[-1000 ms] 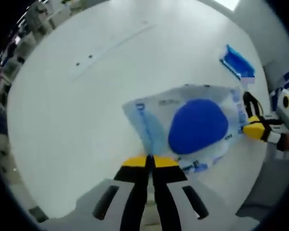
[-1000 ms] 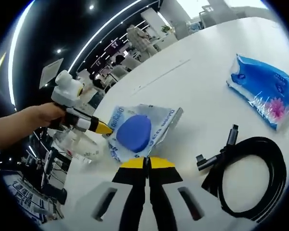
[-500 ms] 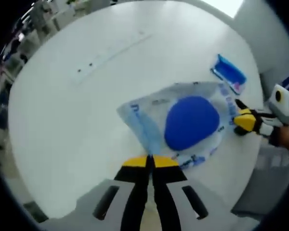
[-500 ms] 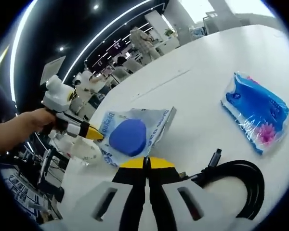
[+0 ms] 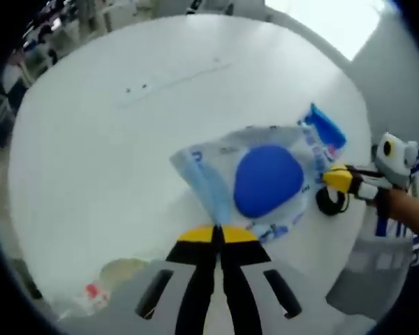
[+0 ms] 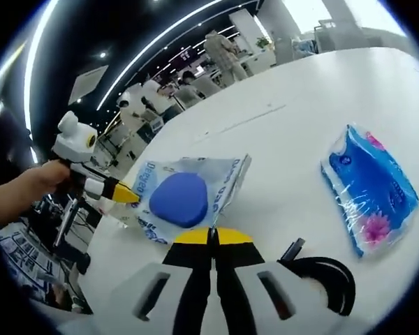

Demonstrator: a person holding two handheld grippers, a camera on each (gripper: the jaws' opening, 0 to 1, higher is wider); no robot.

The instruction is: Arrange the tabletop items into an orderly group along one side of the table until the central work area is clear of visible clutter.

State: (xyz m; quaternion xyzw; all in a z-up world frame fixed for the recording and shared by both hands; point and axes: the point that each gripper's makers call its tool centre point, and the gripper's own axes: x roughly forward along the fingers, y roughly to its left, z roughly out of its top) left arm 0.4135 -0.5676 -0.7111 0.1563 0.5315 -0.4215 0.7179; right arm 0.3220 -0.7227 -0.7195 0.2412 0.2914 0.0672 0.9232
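- The white table (image 6: 321,118) is my landmark for everything here, and most of its top is bare, so the clutter is really just a handful of things near my edge of it.
- Biggest item is the clear plastic pouch with the blue round thing inside (image 5: 265,183). It looks like it's lifted off the table, stretched between both tools. In the right gripper view the same pouch (image 6: 185,197) hangs over the table's near edge.
- My left gripper (image 5: 218,236) has its jaws pressed together on one edge of the pouch. My right gripper (image 6: 211,237) looks pinched on the opposite edge. I can also see it coming in from the side in the left gripper view (image 5: 339,179), tips at the pouch's far edge.
- The blue tissue pack (image 6: 369,190) lies flat on the table, well apart from the pouch and off to its side.
- The coiled black cable (image 6: 326,273) sits on the table just beside my right gripper, near the tissue pack.
- There's something crumpled with a bit of red (image 5: 98,293) at the table's near edge by my left gripper. Too blurry to say what.
- My take on doing this well: move both hands together so the film doesn't tear or slip, keep the pouch level, set it down next to the tissue pack and cable, and let go with one side first.
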